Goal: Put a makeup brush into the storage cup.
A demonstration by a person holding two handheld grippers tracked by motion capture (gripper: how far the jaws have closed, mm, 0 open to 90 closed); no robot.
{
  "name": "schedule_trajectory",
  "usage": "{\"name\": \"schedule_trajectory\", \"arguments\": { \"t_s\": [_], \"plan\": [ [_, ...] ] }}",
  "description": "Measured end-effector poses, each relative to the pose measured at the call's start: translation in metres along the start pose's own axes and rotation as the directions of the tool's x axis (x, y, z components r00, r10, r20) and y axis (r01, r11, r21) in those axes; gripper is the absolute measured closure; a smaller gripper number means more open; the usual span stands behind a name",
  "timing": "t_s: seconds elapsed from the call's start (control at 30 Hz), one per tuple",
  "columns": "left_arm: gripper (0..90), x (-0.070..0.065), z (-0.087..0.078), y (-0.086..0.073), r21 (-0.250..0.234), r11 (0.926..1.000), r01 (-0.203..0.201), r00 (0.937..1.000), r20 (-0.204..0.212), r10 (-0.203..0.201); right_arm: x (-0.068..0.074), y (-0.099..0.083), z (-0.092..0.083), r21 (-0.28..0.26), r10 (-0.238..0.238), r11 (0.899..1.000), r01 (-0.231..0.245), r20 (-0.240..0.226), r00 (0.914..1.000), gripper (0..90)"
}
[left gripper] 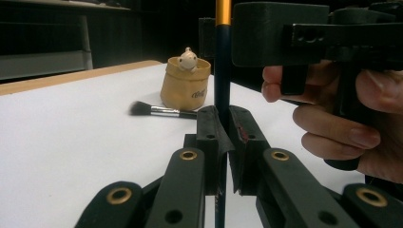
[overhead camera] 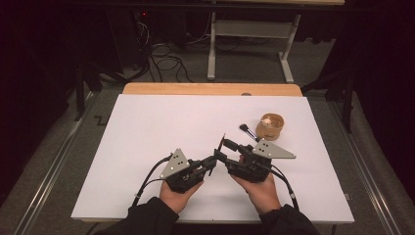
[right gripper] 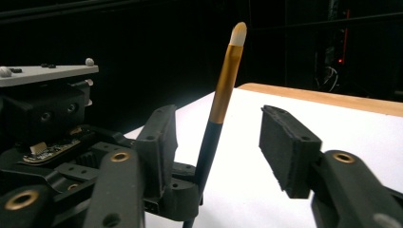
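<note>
The left gripper [left gripper: 222, 128] is clamping the upright brush [right gripper: 219, 107]; the right gripper [right gripper: 218, 152], jaws gaping, should be closing squarely around it.

Matt white table sheet [overhead camera: 147, 147], wooden far edge [overhead camera: 210, 89]; brush [right gripper: 223, 95] has glossy gold metal ferrule.

The white table surface [overhead camera: 147, 147] lies bare across its left half and far edge, giving open passage there. Toward the far right stand a tan cup [overhead camera: 270, 126] and a black makeup brush [overhead camera: 248, 131] lying just beside it. Mid-front, the left gripper [overhead camera: 211, 165] and right gripper [overhead camera: 220, 147] meet around an upright gold-banded brush [right gripper: 219, 104], crowding that spot.
</note>
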State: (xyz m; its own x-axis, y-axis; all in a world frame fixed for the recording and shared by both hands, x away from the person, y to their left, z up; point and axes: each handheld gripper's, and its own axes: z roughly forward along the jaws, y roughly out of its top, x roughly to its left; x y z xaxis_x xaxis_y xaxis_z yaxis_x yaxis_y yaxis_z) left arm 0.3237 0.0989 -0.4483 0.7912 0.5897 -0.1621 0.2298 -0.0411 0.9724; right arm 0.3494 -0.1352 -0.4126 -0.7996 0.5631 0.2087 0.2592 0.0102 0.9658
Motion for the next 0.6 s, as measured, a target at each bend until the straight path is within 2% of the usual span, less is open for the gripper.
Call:
{"name": "schedule_trajectory", "arguments": {
  "t_s": [0.4, 0.6],
  "plan": [
    [83.8, -0.0002, 0.0, 0.0, -0.005, 1.0, -0.001, 1.0, -0.003, 0.001, -0.0026, -0.0019, 0.0, -0.006, 0.035, 0.999, -0.035, -0.035, 0.9988, 67.0],
    [83.8, -0.0015, 0.0008, -0.0006, -0.002, 1.0, -0.003, 1.0, 0.0, 0.003, -0.0027, -0.0028, 0.0004, 0.004, 0.045, 0.999, -0.045, -0.051, 0.9977, 72.4]
  ]
}}
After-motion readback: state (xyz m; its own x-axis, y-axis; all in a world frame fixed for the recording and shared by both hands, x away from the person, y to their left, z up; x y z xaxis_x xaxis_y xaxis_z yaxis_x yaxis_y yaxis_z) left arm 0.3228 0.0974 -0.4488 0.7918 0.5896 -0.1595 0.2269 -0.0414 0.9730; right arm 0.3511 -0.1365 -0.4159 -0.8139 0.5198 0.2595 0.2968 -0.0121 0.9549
